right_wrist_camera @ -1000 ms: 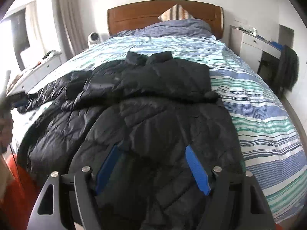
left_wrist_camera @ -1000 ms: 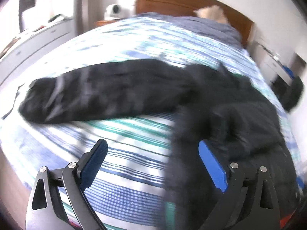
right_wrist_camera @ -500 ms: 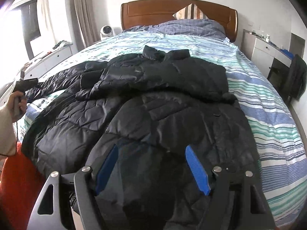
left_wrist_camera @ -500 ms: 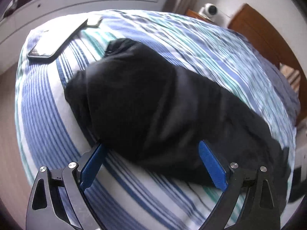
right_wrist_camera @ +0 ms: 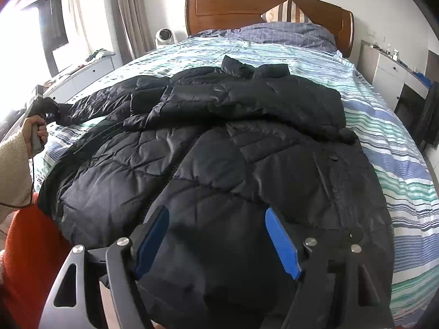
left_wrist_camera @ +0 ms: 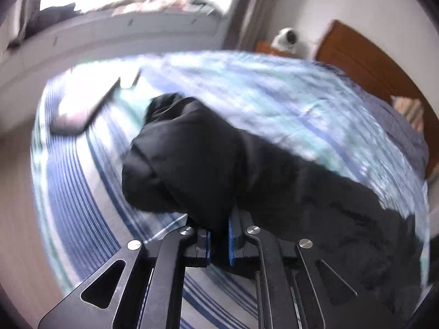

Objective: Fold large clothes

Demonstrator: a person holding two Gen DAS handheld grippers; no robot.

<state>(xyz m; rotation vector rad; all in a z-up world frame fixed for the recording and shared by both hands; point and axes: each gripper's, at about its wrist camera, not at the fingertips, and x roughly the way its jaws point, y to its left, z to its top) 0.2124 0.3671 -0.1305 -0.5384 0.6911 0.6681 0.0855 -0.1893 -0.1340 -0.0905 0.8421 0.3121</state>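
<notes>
Black jacket sleeve sits pinched inside the left claw.

Left wrist: close over jacket sleeve. Right wrist: bed foot toward headboard. Shared: sleeve, bed.

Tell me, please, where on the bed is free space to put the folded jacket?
Free: the striped cover between the jacket and the bed's right edge, and the band between the collar and the blue pillow. Crowded: the middle and near end under the jacket, and the left corner, where a flat phone-like thing lies by the sleeve.
</notes>
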